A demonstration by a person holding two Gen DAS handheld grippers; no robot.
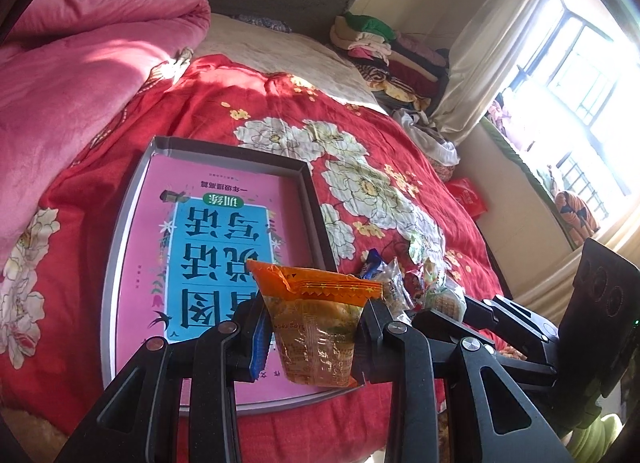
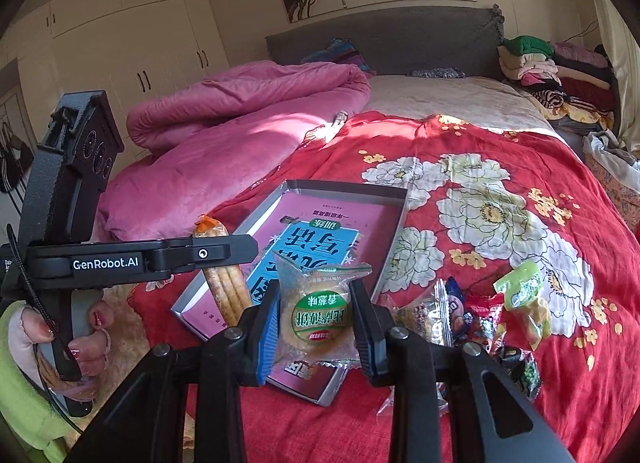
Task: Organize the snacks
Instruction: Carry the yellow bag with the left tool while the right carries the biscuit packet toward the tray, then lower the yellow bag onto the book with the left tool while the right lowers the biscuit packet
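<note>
My left gripper point(image 1: 314, 337) pinches an orange packet point(image 1: 316, 327) above the near tray point(image 1: 120, 231); my right gripper point(image 2: 316, 327) clamps a biscuit point(image 2: 318, 313), probably round.

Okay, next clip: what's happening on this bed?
A person is sorting snacks with two tools. The left hand-held gripper is shut on an orange-topped cracker pack, held above the shallow grey box that has a pink book lying in it. The right hand-held gripper is shut on a round biscuit pack with a green label. More loose snacks lie on the red floral quilt, right of the box.
</note>
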